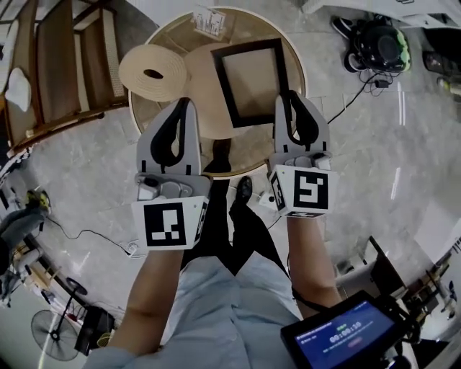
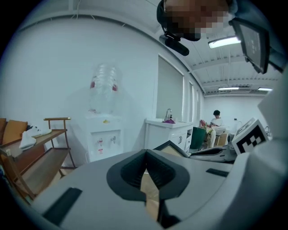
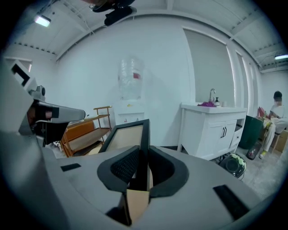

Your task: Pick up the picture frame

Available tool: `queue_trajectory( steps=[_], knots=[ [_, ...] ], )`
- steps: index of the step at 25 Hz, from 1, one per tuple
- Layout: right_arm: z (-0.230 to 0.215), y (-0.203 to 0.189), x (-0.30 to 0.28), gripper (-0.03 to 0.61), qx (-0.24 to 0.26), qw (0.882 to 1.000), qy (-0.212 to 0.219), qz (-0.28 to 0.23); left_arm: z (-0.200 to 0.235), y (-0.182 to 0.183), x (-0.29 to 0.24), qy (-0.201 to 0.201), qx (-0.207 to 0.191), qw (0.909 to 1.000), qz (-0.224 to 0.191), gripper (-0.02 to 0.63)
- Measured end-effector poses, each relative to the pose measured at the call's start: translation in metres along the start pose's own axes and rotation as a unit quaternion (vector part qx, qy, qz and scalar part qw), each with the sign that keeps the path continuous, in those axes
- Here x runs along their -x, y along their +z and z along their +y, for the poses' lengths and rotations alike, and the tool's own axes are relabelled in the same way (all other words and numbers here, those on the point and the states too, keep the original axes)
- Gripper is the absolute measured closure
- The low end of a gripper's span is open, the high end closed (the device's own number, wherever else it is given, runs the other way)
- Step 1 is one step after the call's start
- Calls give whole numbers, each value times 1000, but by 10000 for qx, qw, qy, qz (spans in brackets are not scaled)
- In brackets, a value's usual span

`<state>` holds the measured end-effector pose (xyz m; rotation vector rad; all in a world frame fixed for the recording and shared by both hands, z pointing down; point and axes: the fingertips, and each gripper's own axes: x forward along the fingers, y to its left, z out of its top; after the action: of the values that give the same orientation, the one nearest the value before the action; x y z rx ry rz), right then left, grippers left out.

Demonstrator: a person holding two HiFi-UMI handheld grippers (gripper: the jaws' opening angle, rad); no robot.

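Observation:
The black picture frame [image 1: 222, 83] hangs tilted above the round table, its inside tan. My right gripper [image 1: 287, 97] is shut on its right-hand edge; in the right gripper view the black frame edge [image 3: 145, 132] runs straight between the pads of the right gripper [image 3: 141, 155]. A tan board [image 1: 200, 86] juts out left of the frame. My left gripper [image 1: 186, 104] sits on that board's left edge. In the left gripper view the left gripper [image 2: 145, 152] has its jaws closed on a thin tan sheet, and a frame corner [image 2: 168, 144] shows just beyond.
The round wooden table [image 1: 292, 68] below carries a beige disc with a dark hole [image 1: 153, 72] and a small clear card holder [image 1: 210, 21]. A wooden shelf [image 1: 57, 65] stands left, and a black device with cables [image 1: 378, 43] lies right. A tablet [image 1: 346, 335] hangs by my waist.

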<state>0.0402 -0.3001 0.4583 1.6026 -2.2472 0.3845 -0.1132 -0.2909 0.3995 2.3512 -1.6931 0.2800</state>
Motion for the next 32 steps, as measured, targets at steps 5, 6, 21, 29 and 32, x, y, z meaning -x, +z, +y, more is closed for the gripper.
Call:
queue_trajectory(
  steps=[5,6,21,29,32],
  knots=[
    [10,62,52,499,200,9982,94,-550,-15,50,47,81,-214,9989,-399,603],
    [12,73,64,499,234,9976,99,-651,-18,61,56,107,-250,9984,-501,603],
    [22,191,237,499,767,9784,141,-1915,-80,207,186,495,-642,9770,-1975,603],
    [21,225,309,499,959,9654,221,-2416,-127,256,240,588,-941,9619,-2499,603],
    [21,229,324,499,964,9620,189,-2549,-138,261,250,534,-1011,9597,-2567,603]
  ],
)
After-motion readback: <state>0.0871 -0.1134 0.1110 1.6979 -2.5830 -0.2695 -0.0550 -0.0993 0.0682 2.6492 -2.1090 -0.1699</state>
